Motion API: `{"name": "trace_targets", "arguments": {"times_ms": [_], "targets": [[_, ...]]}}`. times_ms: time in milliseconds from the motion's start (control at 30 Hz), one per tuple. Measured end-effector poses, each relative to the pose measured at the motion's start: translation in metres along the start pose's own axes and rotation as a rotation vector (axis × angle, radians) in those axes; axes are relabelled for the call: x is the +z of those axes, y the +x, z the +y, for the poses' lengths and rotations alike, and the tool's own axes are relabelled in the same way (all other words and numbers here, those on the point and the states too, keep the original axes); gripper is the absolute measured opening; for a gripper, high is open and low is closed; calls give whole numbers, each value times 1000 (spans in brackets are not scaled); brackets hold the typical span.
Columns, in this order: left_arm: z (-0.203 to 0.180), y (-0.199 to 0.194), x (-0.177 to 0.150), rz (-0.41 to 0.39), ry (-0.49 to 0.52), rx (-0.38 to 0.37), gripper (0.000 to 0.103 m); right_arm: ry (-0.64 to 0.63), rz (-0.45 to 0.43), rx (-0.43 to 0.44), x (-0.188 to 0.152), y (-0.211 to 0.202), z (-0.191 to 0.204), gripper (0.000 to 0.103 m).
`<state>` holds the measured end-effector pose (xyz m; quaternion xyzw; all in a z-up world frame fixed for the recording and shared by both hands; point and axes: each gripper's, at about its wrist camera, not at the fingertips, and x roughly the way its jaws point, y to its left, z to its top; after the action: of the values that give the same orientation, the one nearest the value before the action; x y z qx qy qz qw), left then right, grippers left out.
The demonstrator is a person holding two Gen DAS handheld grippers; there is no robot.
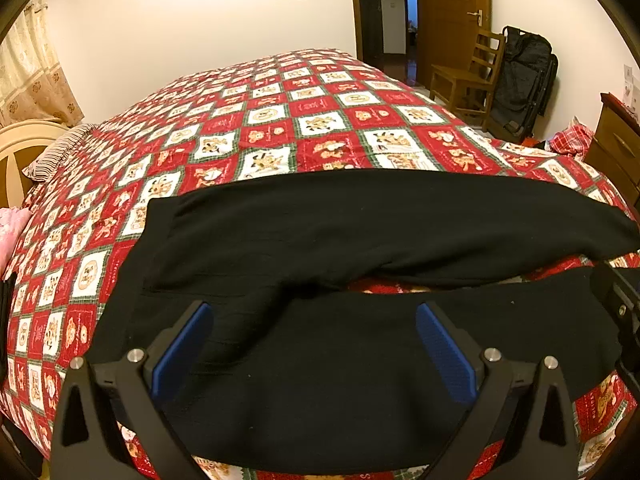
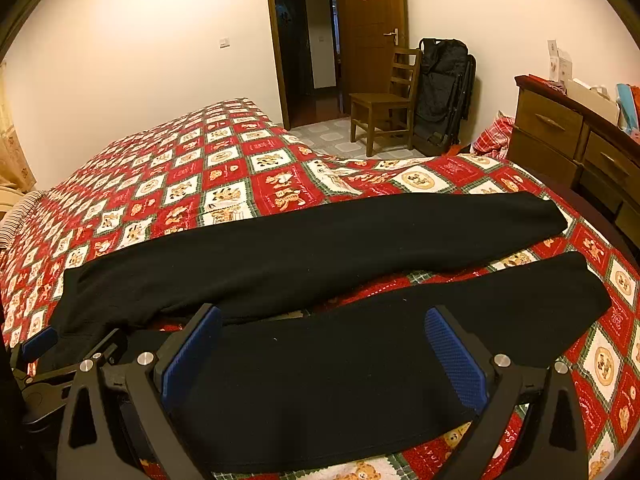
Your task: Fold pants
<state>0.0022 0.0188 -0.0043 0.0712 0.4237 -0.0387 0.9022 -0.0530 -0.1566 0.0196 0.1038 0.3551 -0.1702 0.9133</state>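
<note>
A: While the pants [image 2: 304,248] lie flat on the bedspread [image 2: 224,168], legs spread in a V and waist to the left, nothing is folded yet. This looks like the first step: leg onto leg.

B: Jaw state?

A: Left gripper [image 1: 314,344] is spread wide over the near leg by the crotch, holding nothing. Right gripper [image 2: 324,356] is likewise released, over the same leg nearer the cuff.

B: Next move?

A: My guess: both drop, pinch the near leg's front edge, and carry it onto the far leg. Keep the lift level so the fabric doesn't bunch.
</note>
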Motion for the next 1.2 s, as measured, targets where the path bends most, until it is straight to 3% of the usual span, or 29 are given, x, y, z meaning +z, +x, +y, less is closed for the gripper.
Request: {"name": "trace_targets", "arguments": {"times_ms": [1200], "targets": [[-1, 10, -3, 35, -1, -9, 103, -2, 34, 4, -3, 10, 4, 102]]}}
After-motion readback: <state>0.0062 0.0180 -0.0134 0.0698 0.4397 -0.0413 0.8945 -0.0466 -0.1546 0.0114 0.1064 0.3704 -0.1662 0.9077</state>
